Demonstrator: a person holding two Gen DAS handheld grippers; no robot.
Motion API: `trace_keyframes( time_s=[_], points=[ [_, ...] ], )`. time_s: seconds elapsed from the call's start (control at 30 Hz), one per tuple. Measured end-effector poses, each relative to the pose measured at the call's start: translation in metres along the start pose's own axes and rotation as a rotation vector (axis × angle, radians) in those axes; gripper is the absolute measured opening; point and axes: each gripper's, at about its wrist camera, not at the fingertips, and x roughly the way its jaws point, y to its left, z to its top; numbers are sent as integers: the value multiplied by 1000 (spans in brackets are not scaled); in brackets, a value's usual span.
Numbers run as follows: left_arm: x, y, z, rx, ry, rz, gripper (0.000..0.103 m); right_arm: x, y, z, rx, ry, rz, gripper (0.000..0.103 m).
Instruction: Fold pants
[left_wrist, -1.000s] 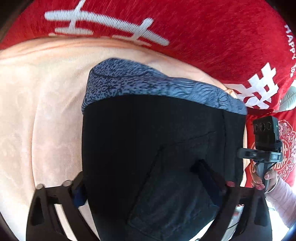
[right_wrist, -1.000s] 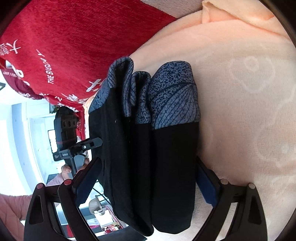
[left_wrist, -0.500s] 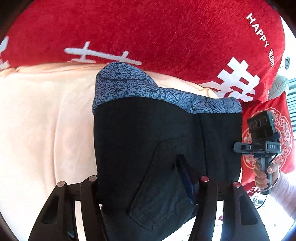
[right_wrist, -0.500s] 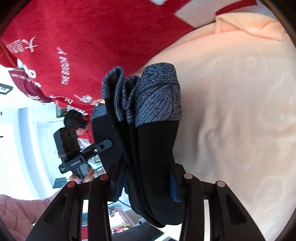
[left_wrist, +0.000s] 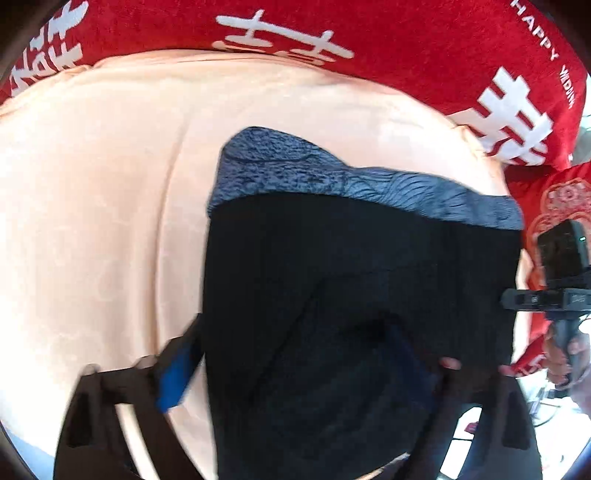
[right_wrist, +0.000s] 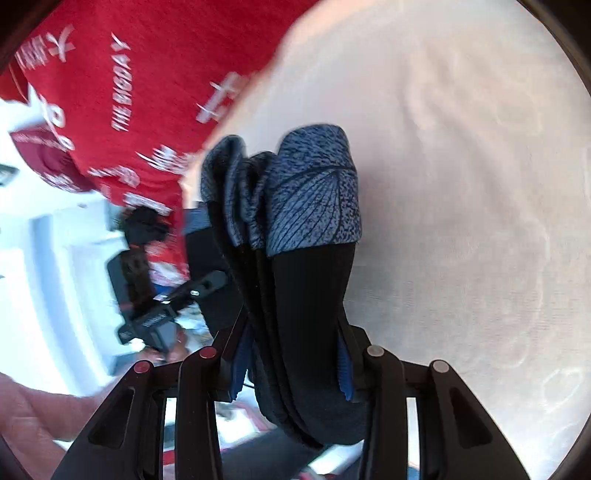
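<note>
Since a second ago both views have slid across the bed, so that more of the peach blanket (left_wrist: 110, 206) and less of the red cover shows, and the left gripper (left_wrist: 295, 354), pinched narrow half a second back, is spreading its jaws again. From the left wrist, the folded black pants (left_wrist: 351, 295) lie on that blanket with their blue-grey patterned waistband (left_wrist: 332, 181) toward the far side; the left blue pad (left_wrist: 177, 369) stands clear of the cloth's edge, while the right finger sits over the dark fabric near a pocket seam, blurred, with the pants between the two and no pinch visible. Beyond the blanket runs the red cover (left_wrist: 406, 48) with white characters and lettering, and at the right edge a hand (left_wrist: 569, 354) holds the other tool's handle in front of a red patterned cushion (left_wrist: 554, 199). From the right wrist, the right gripper (right_wrist: 291, 365) is clamped on the stacked layers of the pants (right_wrist: 310, 314), both blue pads pressing the bundle's sides, the waistband folds (right_wrist: 314, 195) fanned above. Peach blanket (right_wrist: 461, 184) fills the right half; the red cover (right_wrist: 147, 74) rises at upper left. Further left is a bright white room, blurred, and the left tool's camera mount (right_wrist: 147, 295) blocks part of it.
</note>
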Motion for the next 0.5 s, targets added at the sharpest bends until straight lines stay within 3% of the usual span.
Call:
trace_keyframes(
  time_s=[0.13, 0.27, 0.37, 0.43, 0.5],
  points=[
    [6, -3, 4, 10, 14, 11, 103, 4, 4, 6, -2, -7, -130, 59],
    [-7, -22, 8, 12, -13, 92, 103, -4, 12, 3, -10, -48, -290, 77],
    [-38, -22, 11, -26, -85, 94, 103, -21, 32, -5, -42, -120, -426, 78],
    [-58, -30, 18, -40, -134, 63, 103, -35, 48, -10, -73, -179, -478, 74],
    [-69, -43, 26, -33, -161, 4, 103, -49, 59, -13, -94, -220, -454, 35]
  ],
)
